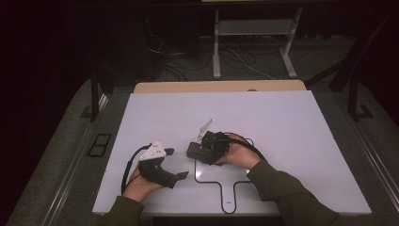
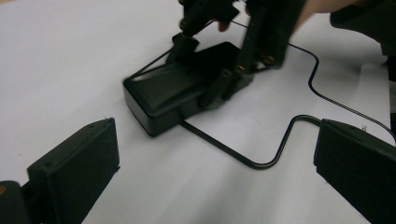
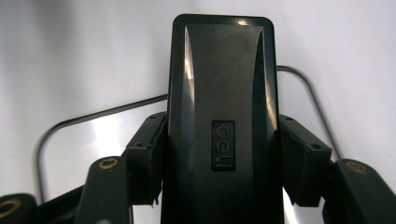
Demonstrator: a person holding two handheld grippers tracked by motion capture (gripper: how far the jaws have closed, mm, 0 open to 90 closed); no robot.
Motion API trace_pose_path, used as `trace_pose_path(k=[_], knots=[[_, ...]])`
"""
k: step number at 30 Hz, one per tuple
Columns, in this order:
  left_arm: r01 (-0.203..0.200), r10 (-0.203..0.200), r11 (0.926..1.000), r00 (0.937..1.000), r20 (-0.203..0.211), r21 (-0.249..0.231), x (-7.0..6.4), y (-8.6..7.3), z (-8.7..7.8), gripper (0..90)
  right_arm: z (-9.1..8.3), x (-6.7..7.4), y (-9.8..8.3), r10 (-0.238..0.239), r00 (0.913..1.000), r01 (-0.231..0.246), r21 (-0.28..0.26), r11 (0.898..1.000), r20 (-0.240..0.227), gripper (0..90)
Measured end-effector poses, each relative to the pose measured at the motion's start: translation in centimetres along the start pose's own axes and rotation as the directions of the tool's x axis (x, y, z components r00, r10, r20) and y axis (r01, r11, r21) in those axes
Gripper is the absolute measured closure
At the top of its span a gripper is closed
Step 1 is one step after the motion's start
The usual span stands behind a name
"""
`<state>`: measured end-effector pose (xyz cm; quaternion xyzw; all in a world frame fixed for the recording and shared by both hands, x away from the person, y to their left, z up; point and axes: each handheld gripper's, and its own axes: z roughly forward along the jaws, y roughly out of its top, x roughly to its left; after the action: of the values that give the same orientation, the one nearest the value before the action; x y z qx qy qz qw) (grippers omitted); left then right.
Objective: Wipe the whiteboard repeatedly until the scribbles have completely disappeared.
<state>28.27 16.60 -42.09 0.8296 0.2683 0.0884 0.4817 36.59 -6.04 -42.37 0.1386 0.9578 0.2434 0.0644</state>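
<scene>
From up high I've got the right gripper point(image 1: 201, 149) clamped on a black box point(image 1: 195, 151) near table point(image 1: 291, 141) centre; left gripper point(image 1: 176, 165) sits at its 8 o'clock, jaws wide, holding nothing.

Left gripper view: box point(image 2: 163, 93) at 12 o'clock, well apart from my spread jaws.

Right gripper view: both pads point(image 3: 145, 158) squeeze the box point(image 3: 219, 93) sides.

The black box point(image 3: 219, 116) bears the embossed brand "deli"

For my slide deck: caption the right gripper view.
Right hand-held gripper clamps a black box by its long sides above the white table.
</scene>
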Motion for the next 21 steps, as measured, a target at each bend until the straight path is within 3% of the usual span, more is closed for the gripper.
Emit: trace_pose_path(k=[8,12,18,21], knots=[[-0.005,0.005,1.0000,1.0000,-0.001,-0.003,0.0,0.0,0.0,0.0,-0.7,3.1,-0.7,-0.058,0.9974,0.059,0.002,0.998,-0.041,38.7],[-0.005,0.005,1.0000,1.0000,-0.001,-0.003,0.0,0.0,0.1,0.0,-0.8,3.6,-0.8,-0.068,0.9967,0.068,0.004,0.998,-0.045,38.7],[0.003,-0.003,1.0000,1.0000,0.000,-0.003,-0.1,0.0,0.1,0.0,-0.6,2.7,-0.7,-0.043,0.9980,0.042,-0.010,0.999,-0.046,38.7],[-0.001,0.001,1.0000,1.0000,0.001,-0.003,-0.1,0.0,0.1,0.0,-0.2,1.2,-0.5,-0.009,0.9993,0.009,-0.019,1.000,-0.037,38.7]])
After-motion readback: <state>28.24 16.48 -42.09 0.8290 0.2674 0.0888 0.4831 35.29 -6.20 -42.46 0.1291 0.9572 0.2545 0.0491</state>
